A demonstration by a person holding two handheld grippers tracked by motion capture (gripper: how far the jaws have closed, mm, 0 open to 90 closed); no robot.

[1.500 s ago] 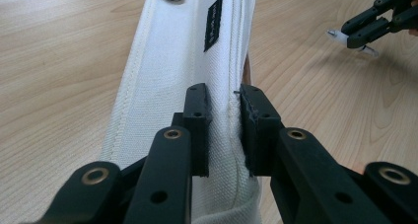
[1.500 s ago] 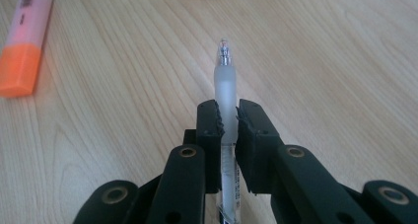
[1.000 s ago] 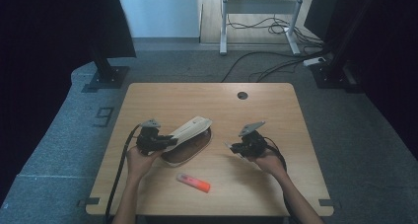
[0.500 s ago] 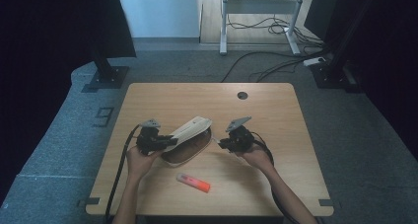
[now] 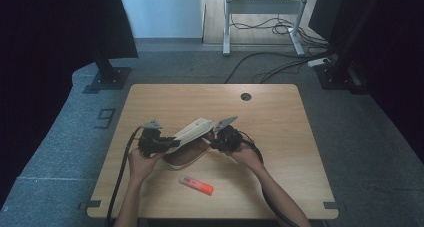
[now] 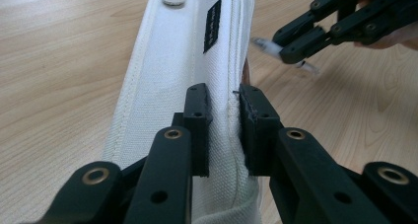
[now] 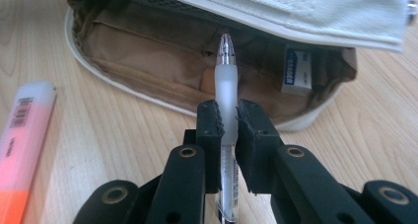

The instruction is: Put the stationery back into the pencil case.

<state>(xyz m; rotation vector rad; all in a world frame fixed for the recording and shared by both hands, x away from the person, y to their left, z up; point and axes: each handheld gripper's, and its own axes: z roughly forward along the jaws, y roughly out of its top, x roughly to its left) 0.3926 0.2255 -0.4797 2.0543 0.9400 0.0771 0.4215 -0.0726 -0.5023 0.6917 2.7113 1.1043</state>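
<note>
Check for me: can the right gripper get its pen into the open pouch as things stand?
Probably yes. The left gripper holds the pouch's flap up, and the pen in the right gripper points at the open pouch, nothing between.

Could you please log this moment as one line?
left gripper: shut on pouch flap | right gripper: shut on pen, at open pouch | highlighter: on table

The left gripper (image 6: 224, 128) clamps a fold of the white pouch flap (image 6: 182, 66), which stretches away over the wooden tabletop (image 6: 59, 61). At upper right, the right gripper (image 6: 291, 49) holds a pen (image 6: 266, 45).
</note>
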